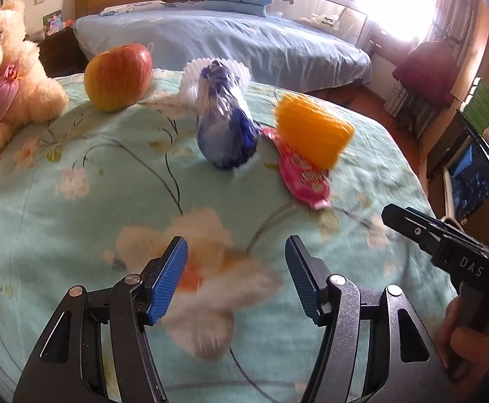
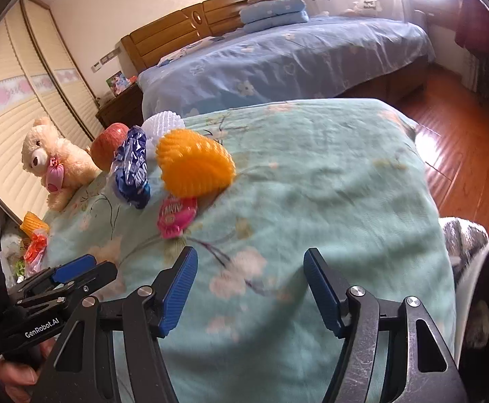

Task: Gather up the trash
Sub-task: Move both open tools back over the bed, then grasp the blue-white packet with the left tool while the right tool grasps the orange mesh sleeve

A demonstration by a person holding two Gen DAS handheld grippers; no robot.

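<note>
Hand-held grippers: 2, both empty; 2 wrappers (image 1: 226,124), 1 apple (image 1: 118,76).

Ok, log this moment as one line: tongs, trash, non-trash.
left tongs: open, empty | right tongs: open, empty | trash on quilt: blue wrapper, orange net, pink packet, white net | non-trash: apple, teddy

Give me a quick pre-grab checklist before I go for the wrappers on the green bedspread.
1. Left claw open, nothing between its pads: ok.
2. Right claw open, empty: ok.
3. Pink flat candy wrapper unobstructed: not ok, the orange foam fruit net overlaps its far end.
4. Blue crinkled foil wrapper in plain sight: ok.
5. Red apple and cream teddy bear apart from the trash: ok.
6. Trash bin located: cannot tell.
</note>
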